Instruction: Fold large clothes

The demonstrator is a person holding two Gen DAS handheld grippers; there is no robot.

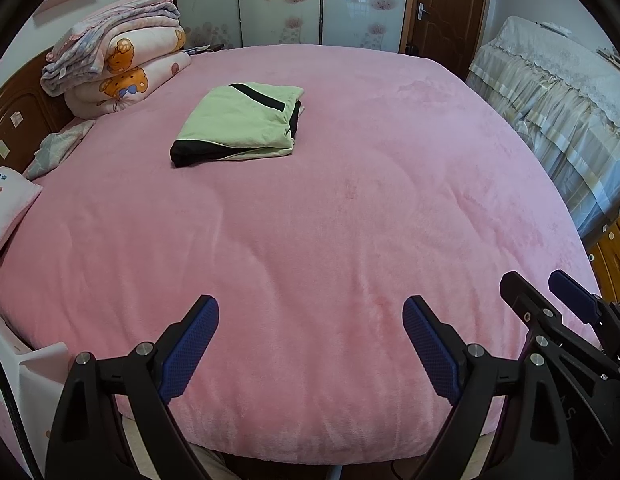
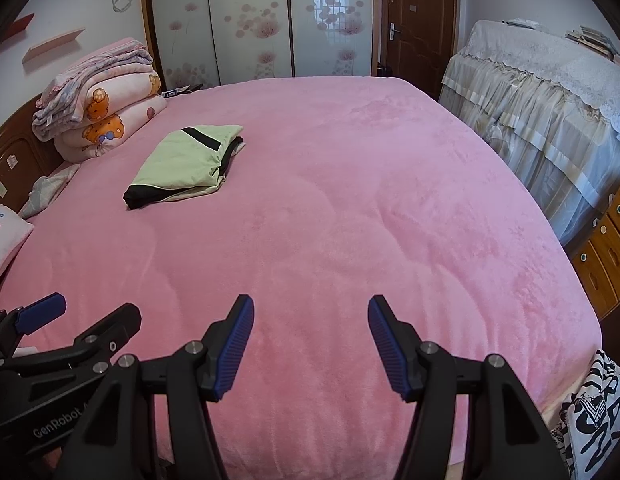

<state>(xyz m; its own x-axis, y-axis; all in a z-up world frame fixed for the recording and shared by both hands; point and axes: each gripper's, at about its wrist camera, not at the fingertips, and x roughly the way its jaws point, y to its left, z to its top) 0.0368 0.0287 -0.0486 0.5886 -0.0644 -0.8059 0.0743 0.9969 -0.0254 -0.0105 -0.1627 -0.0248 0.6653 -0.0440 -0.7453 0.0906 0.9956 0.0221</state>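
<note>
Only the right wrist view is showing a black-and-white patterned bag (image 2: pixel 593 412) at the near right corner of the bed (image 2: pixel 349 208). The folded green-and-black garment (image 1: pixel 238 124) is lying on the pink cover toward the far left, near the stacked quilts (image 1: pixel 118 60). Left tongs (image 1: pixel 310 344) and right tongs (image 2: pixel 310 344) are hovering spread and empty over the near edge, with wide bare cover ahead.

Folded garment (image 1: pixel 238 124) on bed (image 1: pixel 349 220), quilts (image 1: pixel 122 68) behind-left.
</note>
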